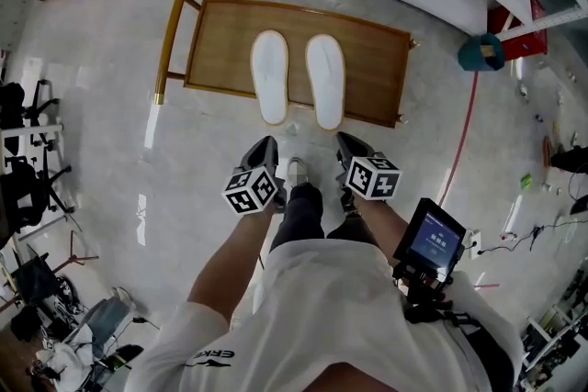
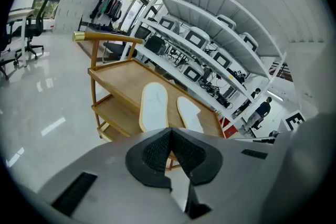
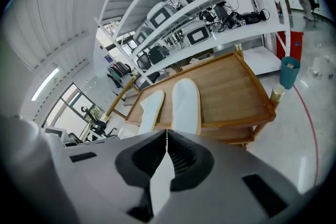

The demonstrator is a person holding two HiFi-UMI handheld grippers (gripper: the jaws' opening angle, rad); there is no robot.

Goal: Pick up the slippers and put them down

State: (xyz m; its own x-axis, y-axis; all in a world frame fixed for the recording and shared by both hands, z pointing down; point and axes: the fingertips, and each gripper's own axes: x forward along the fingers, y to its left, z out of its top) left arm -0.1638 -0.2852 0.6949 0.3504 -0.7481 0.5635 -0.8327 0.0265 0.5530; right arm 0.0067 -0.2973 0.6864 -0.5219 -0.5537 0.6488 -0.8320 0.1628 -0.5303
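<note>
Two flat white slippers [image 1: 270,75] with tan rims are lying side by side, not touching, on the wooden counter [image 1: 377,60]. They are possibly sole-up, with their near ends reaching the counter's near edge. Bare wood is showing on either side of them. Short of the counter, the left gripper [image 1: 265,142] and right gripper [image 1: 349,142] are pointing toward it, fingers pressed together and holding nothing.

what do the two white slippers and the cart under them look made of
Pair of white flat slippers: probably soft fabric, matte, with a thin tan edge that may be a foam sole. Brown two-shelf cart: wood or wood veneer, with streaky grain and a low satin sheen. Its rail ends carry shiny gold-coloured caps, likely metal.
</note>
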